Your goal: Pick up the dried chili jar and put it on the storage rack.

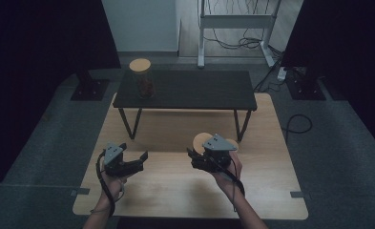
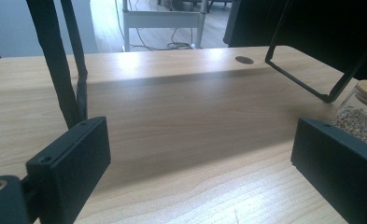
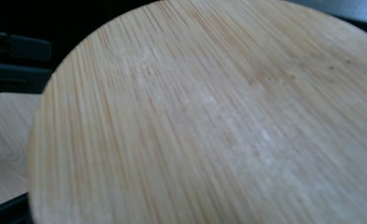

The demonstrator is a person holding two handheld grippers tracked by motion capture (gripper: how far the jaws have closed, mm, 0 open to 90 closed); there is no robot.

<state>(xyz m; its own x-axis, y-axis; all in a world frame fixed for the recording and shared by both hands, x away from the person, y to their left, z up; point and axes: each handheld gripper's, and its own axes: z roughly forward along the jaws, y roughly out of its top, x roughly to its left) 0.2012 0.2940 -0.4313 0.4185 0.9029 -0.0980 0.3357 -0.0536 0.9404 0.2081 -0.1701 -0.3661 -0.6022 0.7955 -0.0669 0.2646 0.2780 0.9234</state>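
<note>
**Jar gripped at the table's front edge, ready to be carried**

The right gripper is pinching a glass jar with a round bamboo lid, just in front of the low black shelf. The jar holds pale grains. The left gripper hangs spread and empty over the wooden table. Likely next: lifting it clear onto the shelf, beside the other jar.
</note>
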